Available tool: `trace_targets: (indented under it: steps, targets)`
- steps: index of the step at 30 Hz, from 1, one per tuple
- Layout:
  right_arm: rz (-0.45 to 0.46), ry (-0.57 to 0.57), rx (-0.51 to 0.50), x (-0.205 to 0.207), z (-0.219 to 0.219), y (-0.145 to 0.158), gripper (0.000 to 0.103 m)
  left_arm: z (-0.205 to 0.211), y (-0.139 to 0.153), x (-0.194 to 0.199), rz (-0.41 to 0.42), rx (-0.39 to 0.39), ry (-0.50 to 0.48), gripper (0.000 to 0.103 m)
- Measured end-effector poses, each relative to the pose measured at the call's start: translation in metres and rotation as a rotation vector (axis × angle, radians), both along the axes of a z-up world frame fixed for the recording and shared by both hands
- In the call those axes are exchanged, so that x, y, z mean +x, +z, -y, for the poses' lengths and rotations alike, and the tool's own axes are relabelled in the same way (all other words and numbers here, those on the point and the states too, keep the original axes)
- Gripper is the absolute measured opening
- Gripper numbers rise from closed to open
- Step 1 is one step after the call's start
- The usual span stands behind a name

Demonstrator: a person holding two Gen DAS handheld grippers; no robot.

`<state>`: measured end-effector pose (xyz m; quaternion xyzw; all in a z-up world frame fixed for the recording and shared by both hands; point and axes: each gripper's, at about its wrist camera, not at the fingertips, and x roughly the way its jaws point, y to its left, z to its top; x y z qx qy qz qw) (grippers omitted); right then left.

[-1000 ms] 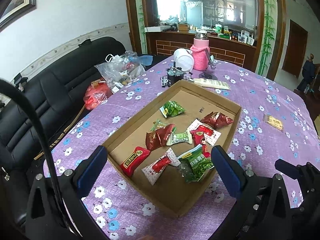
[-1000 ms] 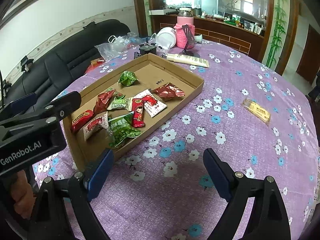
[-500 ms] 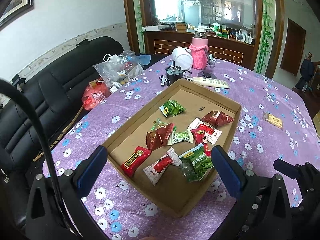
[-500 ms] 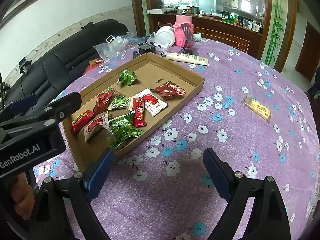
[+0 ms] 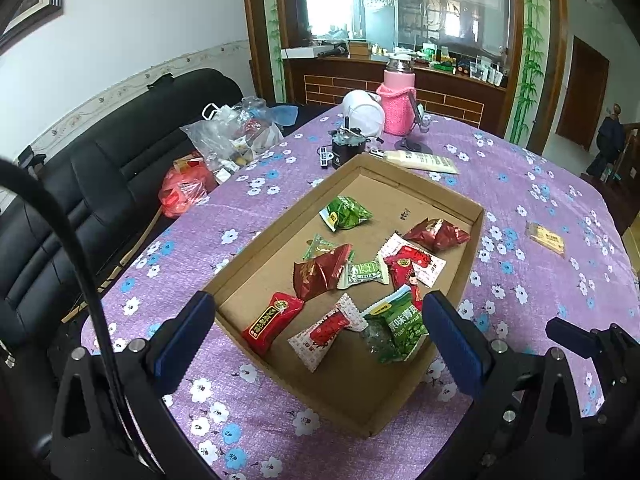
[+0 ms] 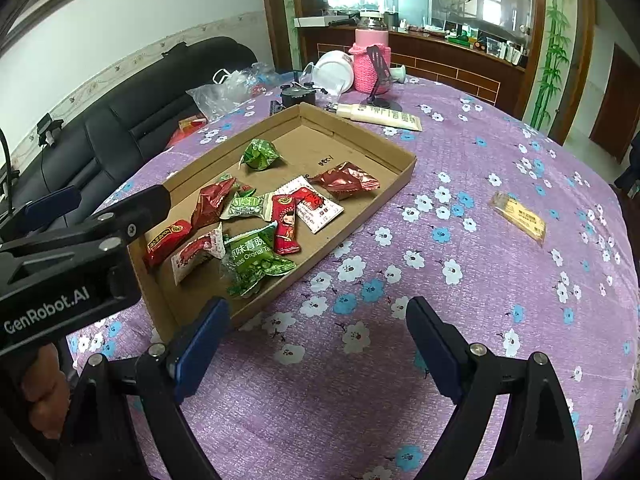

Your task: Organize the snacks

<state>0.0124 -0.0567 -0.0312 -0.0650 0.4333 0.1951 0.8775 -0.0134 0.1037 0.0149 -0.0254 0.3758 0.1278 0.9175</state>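
Note:
A shallow cardboard tray (image 5: pixel 256 240) (image 6: pixel 394 178) lies on the purple flowered tablecloth and holds several red and green snack packets, among them a green pea bag (image 5: pixel 394 326) (image 6: pixel 254 260) and a red packet (image 5: pixel 272 322) (image 6: pixel 168 238). One yellow snack bar (image 5: pixel 546 238) (image 6: pixel 520 218) lies alone on the cloth to the tray's right. My left gripper (image 5: pixel 320 336) hovers open over the tray's near end, nothing between its fingers. My right gripper (image 6: pixel 316 344) stands open above the bare cloth right of the tray's near corner.
Behind the tray stand a pink-sleeved bottle (image 5: pixel 398 104) (image 6: pixel 370 64), a white bowl (image 5: pixel 364 112), a dark jar (image 5: pixel 346 152), and a cream tube (image 5: pixel 420 160) (image 6: pixel 378 114). Plastic bags (image 5: pixel 228 140) sit at the table's left edge by a black sofa (image 5: pixel 100 184).
Both views have drifted only slightly; the tray and snacks keep their places and both grippers stay open.

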Motion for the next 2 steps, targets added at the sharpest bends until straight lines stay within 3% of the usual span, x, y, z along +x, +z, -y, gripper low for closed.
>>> trace_targets:
  steps: [2]
  targets:
    - [-0.002,-0.004,0.0,0.0001,0.0003,-0.0003,0.09,0.0031,0.0002,-0.0004,-0.006,-0.001,-0.016,0.103]
